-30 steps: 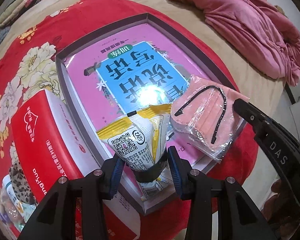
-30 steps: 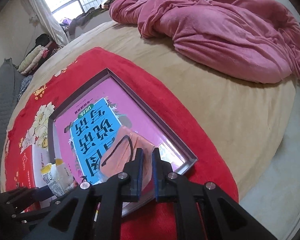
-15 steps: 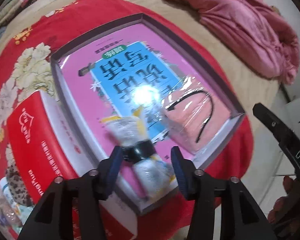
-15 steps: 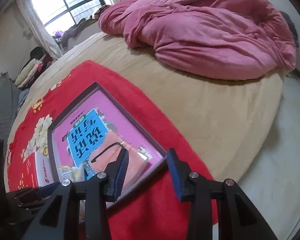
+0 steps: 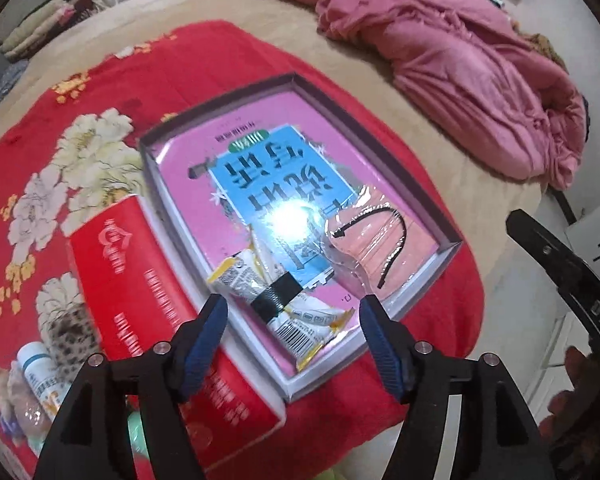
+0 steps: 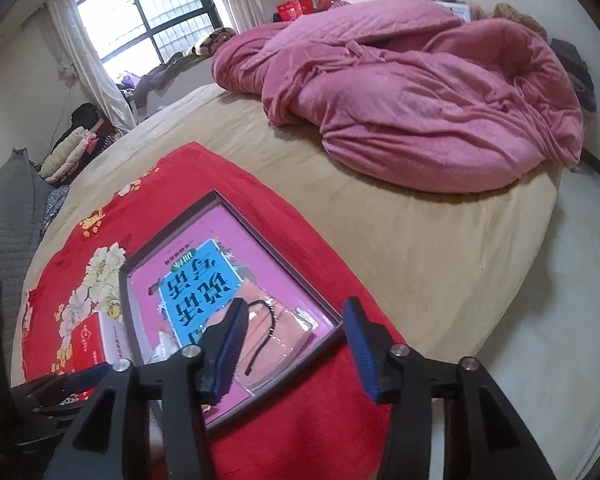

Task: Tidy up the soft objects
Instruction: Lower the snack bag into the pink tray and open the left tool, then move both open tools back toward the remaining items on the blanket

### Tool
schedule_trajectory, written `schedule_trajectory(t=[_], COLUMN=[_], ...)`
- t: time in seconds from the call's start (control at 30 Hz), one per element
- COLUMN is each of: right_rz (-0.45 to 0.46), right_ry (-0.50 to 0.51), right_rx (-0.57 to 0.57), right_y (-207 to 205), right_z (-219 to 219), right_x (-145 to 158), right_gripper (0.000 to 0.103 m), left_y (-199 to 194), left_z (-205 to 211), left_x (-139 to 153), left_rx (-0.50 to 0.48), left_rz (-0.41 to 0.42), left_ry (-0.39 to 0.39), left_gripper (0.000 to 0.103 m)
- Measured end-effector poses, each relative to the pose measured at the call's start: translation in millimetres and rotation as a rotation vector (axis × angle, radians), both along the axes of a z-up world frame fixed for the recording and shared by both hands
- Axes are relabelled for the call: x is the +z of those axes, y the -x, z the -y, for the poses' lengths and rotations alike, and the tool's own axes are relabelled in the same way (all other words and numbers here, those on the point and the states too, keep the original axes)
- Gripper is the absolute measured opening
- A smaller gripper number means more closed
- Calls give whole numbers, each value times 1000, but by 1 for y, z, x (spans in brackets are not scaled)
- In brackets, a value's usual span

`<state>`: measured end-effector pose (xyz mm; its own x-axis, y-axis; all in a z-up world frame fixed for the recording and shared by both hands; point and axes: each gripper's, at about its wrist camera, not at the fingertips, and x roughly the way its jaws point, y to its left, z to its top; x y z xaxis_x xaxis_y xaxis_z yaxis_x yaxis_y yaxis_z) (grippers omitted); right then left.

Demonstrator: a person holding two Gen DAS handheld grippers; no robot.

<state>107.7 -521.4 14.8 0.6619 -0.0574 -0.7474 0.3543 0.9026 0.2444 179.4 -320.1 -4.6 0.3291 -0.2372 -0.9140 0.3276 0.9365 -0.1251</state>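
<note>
A shallow box point(image 5: 448, 250) with a pink and blue printed bottom lies on a red floral cloth point(image 5: 180, 64) on the bed. In its near part lie a yellow and white packet with a black band point(image 5: 284, 304) and a pink mask in clear wrap point(image 5: 374, 246). My left gripper point(image 5: 294, 336) is open and empty, just above and in front of the packet. My right gripper point(image 6: 294, 344) is open and empty, raised over the box's near corner point(image 6: 332, 326), with the mask point(image 6: 276, 334) lying below between its fingers.
A red tissue box point(image 5: 140, 300) lies left of the shallow box. A white bottle point(image 5: 40, 376) and a leopard-print item point(image 5: 70, 338) sit at the lower left. A pink quilt point(image 6: 420, 96) is heaped at the back right. The bed edge and floor point(image 6: 560, 320) are to the right.
Both grippers have opened wide and drawn back. The left one let go of the packet and the right one let go of the mask; both things now lie in the box.
</note>
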Motion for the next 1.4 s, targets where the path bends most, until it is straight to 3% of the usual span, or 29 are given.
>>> schedule_trajectory(t=[0.37, 0.67, 1.1, 1.4], right_rz=[31, 64, 90, 62], right_ry=[67, 120, 204, 259], right_rx=[73, 195, 392, 524], right_y=[8, 14, 30, 45], right_z=[-48, -115, -205, -264], right_x=[29, 50, 69, 56], right_gripper=[57, 59, 59, 59], left_y=[35, 70, 111, 146], left_z=[-67, -167, -306, -356], left_x=[40, 53, 54, 36], left_rx=[93, 247, 484, 567], left_rz=[83, 111, 129, 100], left_ry=[44, 55, 72, 78], left_gripper=[75, 76, 76, 76])
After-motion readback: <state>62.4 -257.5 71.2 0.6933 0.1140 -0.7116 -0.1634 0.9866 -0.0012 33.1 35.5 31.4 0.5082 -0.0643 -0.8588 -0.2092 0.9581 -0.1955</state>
